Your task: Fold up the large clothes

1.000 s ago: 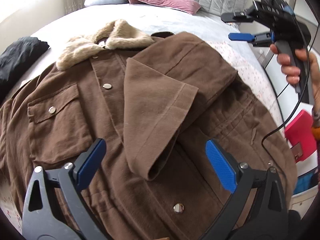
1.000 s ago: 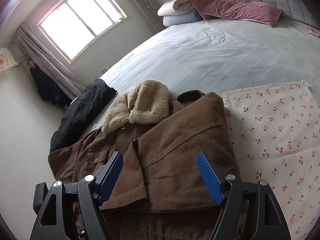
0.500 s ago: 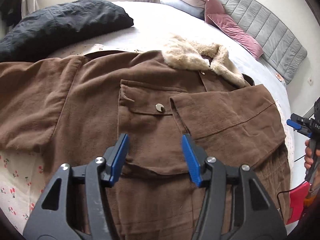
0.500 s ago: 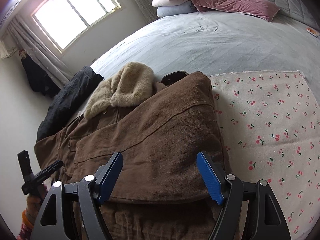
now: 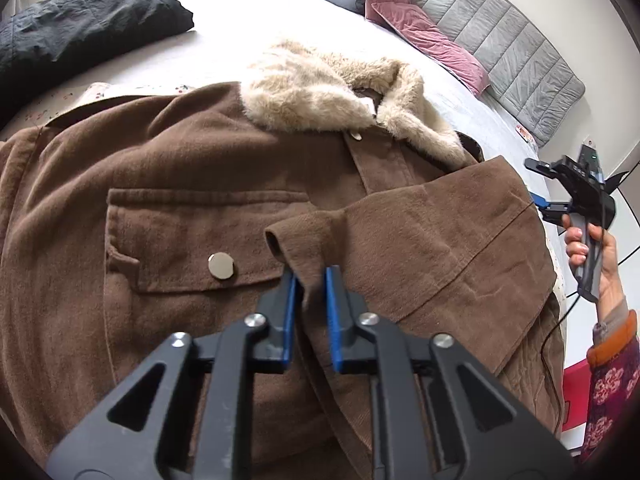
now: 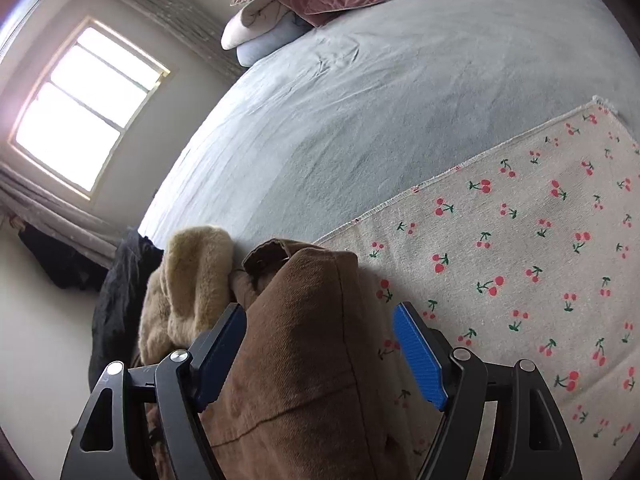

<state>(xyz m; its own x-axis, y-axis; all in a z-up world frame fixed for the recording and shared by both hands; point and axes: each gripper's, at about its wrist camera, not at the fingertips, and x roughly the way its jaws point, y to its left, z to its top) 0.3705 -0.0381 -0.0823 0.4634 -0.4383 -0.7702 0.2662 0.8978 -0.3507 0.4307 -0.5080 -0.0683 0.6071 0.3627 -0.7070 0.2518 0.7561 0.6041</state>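
Left wrist view: the brown coat [image 5: 168,208] lies spread on the bed [image 5: 224,20], front side up, w/ its beige fur collar [image 5: 320,92] toward the grey headboard [image 5: 504,40]. One sleeve [image 5: 432,240] is folded across the chest, and the left claw [image 5: 310,276] is pressed together on the cuff end of this sleeve, blue pads pinching a ridge of the brown fabric just beside the chest pocket [image 5: 192,240] and its metal snap button [image 5: 220,265]. A black garment [image 5: 88,20] sits on the bed at the upper left, pink and white pillows [image 5: 404,20] near the headboard. At the right edge a hand [image 5: 592,256] in a flowered sleeve holds the right claw [image 5: 548,188], just beside the coat's folded edge. Right wrist view: the right claw [image 6: 320,344] is spread wide, w/ the folded shoulder part of the coat [image 6: 304,360] betw. its fingers; the left pad looks to touch the fabric, the right pad stands apart from it. The fur collar [image 6: 188,280] is at the left of the claw. Under the coat lies a cherry-print cloth [image 6: 520,240] on the grey bed sheet [image 6: 360,100], and a bright window [image 6: 88,108] is in the far wall.
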